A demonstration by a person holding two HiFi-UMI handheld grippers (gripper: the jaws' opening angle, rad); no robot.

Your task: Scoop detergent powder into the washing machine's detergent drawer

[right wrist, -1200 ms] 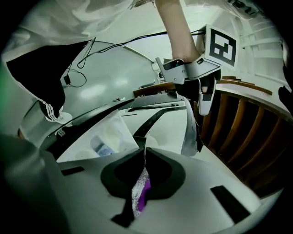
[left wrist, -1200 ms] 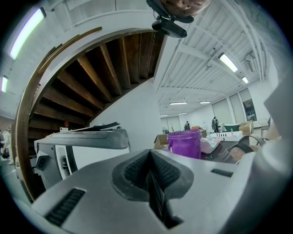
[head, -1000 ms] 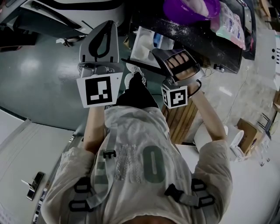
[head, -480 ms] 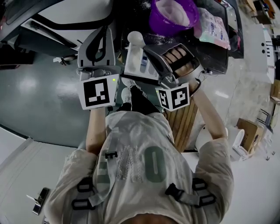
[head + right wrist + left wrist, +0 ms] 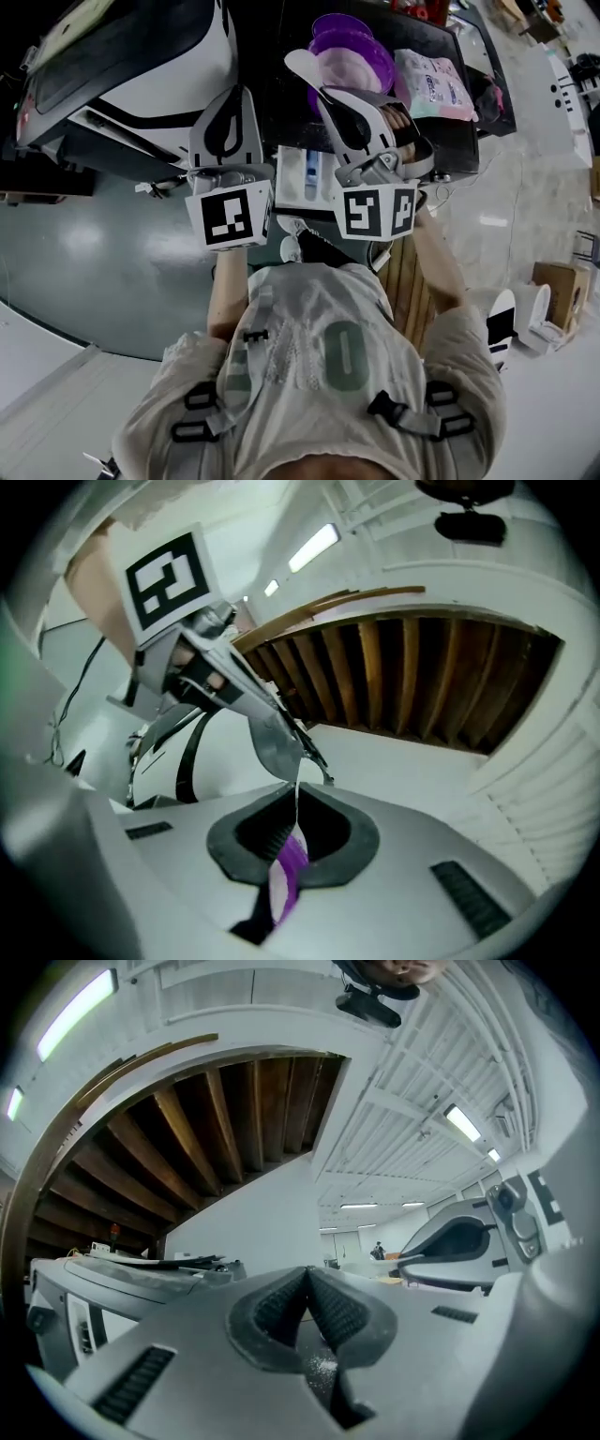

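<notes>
A purple bowl (image 5: 361,52) of white detergent powder stands on a dark surface beside the white washing machine (image 5: 141,75). The machine's detergent drawer (image 5: 291,178) is pulled open, showing between my two grippers. My right gripper (image 5: 330,96) is shut on the handle of a white scoop (image 5: 302,66), whose head lies at the bowl's left rim. That handle (image 5: 284,878) shows white and purple between the jaws of my right gripper (image 5: 294,816). My left gripper (image 5: 234,98) hangs left of the drawer. In its own view the left gripper (image 5: 307,1277) is shut on nothing, with powder specks below.
A pink and white detergent bag (image 5: 429,82) lies right of the bowl. A wooden slatted stand (image 5: 401,267) is beside the person's legs. A cardboard box (image 5: 561,281) and white items sit on the pale floor at right. The left gripper's marker cube (image 5: 171,578) shows in the right gripper view.
The head view has swung up, so the bowl, bag and washing machine sit lower in frame. The right gripper has carried the scoop from over the drawer up to the bowl's left rim.
</notes>
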